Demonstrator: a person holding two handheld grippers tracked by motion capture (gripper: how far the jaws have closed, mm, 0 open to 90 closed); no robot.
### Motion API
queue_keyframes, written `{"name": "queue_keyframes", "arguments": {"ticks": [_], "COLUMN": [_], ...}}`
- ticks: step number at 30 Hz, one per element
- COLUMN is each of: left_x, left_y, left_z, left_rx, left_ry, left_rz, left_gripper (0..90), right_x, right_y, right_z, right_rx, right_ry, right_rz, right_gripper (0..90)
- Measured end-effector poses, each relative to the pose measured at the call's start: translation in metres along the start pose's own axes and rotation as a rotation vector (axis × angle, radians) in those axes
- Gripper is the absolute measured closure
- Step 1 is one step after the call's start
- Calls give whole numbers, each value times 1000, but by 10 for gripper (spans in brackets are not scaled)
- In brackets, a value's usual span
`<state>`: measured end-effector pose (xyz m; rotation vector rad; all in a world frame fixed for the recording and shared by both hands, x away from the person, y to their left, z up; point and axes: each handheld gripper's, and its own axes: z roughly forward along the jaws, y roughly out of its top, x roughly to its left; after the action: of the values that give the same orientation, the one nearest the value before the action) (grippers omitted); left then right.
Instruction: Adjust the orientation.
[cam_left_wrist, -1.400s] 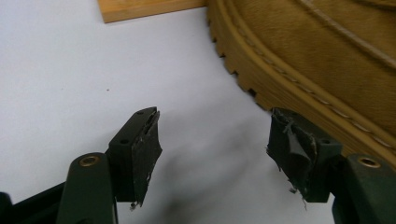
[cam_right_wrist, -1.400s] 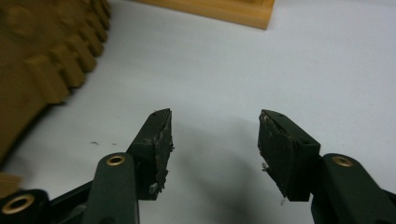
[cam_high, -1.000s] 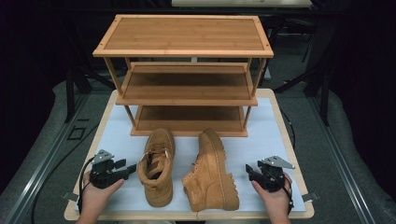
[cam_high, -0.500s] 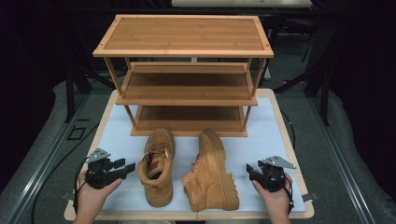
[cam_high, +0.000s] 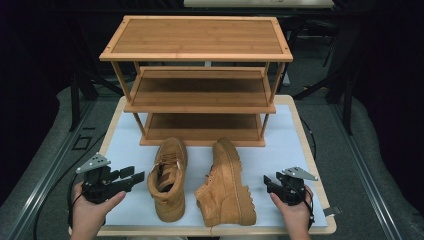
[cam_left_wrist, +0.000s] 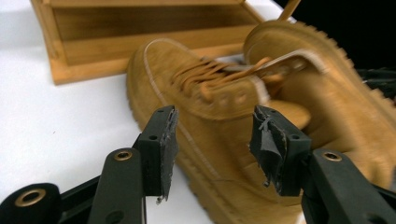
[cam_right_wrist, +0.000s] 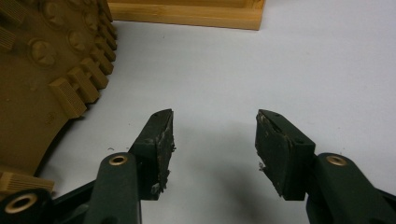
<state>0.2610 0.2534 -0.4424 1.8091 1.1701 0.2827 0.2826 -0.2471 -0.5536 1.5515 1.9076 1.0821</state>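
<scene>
Right now my left gripper (cam_high: 134, 176) gapes empty beside the upright boot (cam_high: 168, 179); its jaws have just been closing a little; pinching soft collar could tip it onto the toppled boot (cam_high: 226, 185).

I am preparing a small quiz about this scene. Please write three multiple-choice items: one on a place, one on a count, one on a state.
1. Where does the tan suede boot lying on its side rest?
A. on the top shelf
B. on the white table mat, right of the upright tan boot
C. on the floor

2. How many shelves has the bamboo shoe rack?
A. two
B. three
C. five

3. How do the jaws of the left gripper stand?
A. apart, holding nothing
B. clamped on a lace
C. shut on the rack

Key:
1 B, it lies on the white table mat beside the upright tan boot.
2 B, three boards are stacked.
3 A, a gap shows between them.
</scene>
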Motion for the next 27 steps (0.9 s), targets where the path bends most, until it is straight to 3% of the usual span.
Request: {"name": "queue_keyframes", "arguments": {"ticks": [3,9,13,16,21,27], "left_x": [-7,-19,-21,-22,-24,-22], "left_y": [3,4,2,0,0,-1], "left_z": [-1,14,24,29,31,27], "left_rx": [-1,24,46,48,50,43], "left_ry": [-32,-22,4,-5,4,23], "left_rz": [-10,15,31,28,43,60], "left_gripper": [500,472,538,585,636,778], "right_x": [0,1,0,0,-1,-2], "right_y": [0,0,0,-1,-1,-1], "right_z": [0,1,1,1,2,2], "right_rx": [0,-8,1,3,6,4], "right_ry": [2,7,3,1,9,3], "right_rz": [1,5,4,9,12,18], "right_gripper": [462,461,461,461,461,461]}}
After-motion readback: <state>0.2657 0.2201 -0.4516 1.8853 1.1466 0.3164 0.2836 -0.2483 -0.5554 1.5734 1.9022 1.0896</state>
